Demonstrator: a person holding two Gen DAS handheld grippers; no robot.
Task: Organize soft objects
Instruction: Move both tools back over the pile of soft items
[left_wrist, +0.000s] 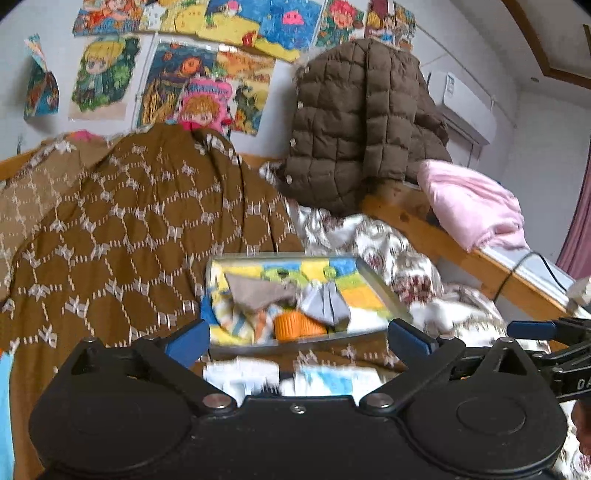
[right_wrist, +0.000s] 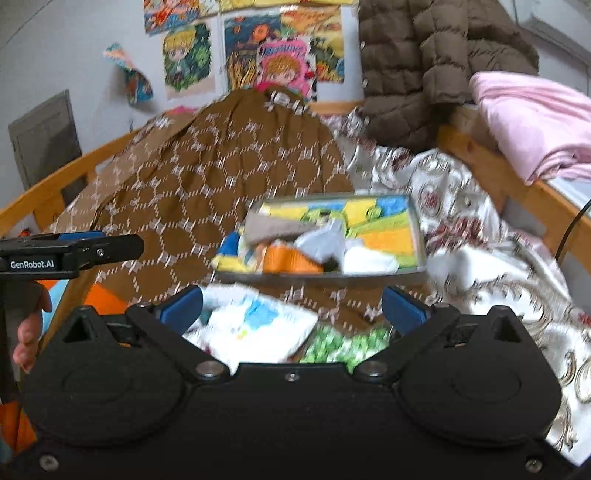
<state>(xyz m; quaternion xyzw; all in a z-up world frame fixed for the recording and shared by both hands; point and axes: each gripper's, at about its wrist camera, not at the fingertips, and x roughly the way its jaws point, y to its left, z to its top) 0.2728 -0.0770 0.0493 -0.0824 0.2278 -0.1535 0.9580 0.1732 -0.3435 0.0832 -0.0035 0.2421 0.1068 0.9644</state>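
On the bed, seen from the left wrist, the left gripper (left_wrist: 295, 338) hangs with fingers spread wide, empty, before a grey tray (left_wrist: 382, 291) of socks (left_wrist: 328, 306) resting on a brown patterned blanket (left_wrist: 122, 229). From the right wrist, the right gripper (right_wrist: 291, 306) is likewise agape above blurred white cloth (right_wrist: 255, 325) and green-checked cloth (right_wrist: 347, 345), the tray just beyond.
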